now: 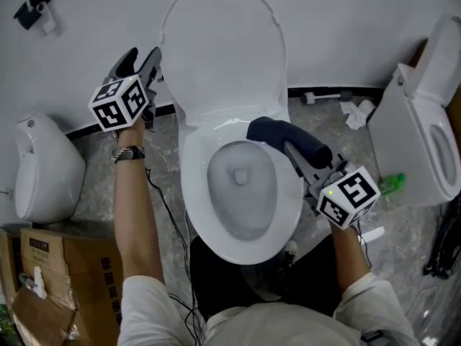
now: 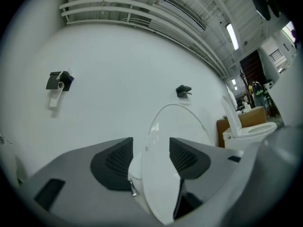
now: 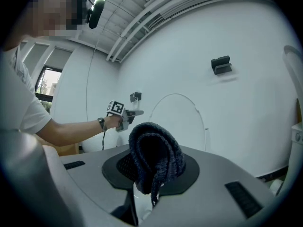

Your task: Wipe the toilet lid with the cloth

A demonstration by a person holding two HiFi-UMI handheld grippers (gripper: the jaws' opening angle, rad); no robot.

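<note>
The white toilet lid (image 1: 223, 49) stands raised against the wall above the open bowl (image 1: 241, 225). My left gripper (image 1: 153, 60) is at the lid's left edge. In the left gripper view the lid (image 2: 163, 174) shows edge-on in the gap of my left gripper (image 2: 151, 148), whose jaws are open with room on the left side. My right gripper (image 1: 294, 151) hovers over the bowl's right rim, shut on a dark blue cloth (image 1: 282, 134). In the right gripper view the cloth (image 3: 154, 150) bulges up between the jaws of my right gripper (image 3: 154, 171), with the lid (image 3: 177, 119) behind it.
A second toilet (image 1: 421, 143) stands at the right, with crumpled paper (image 1: 356, 114) and a green bottle (image 1: 391, 184) on the floor beside it. At the left are a white fixture (image 1: 43, 168) and a cardboard box (image 1: 54, 265). A black fitting (image 1: 32, 7) is on the wall.
</note>
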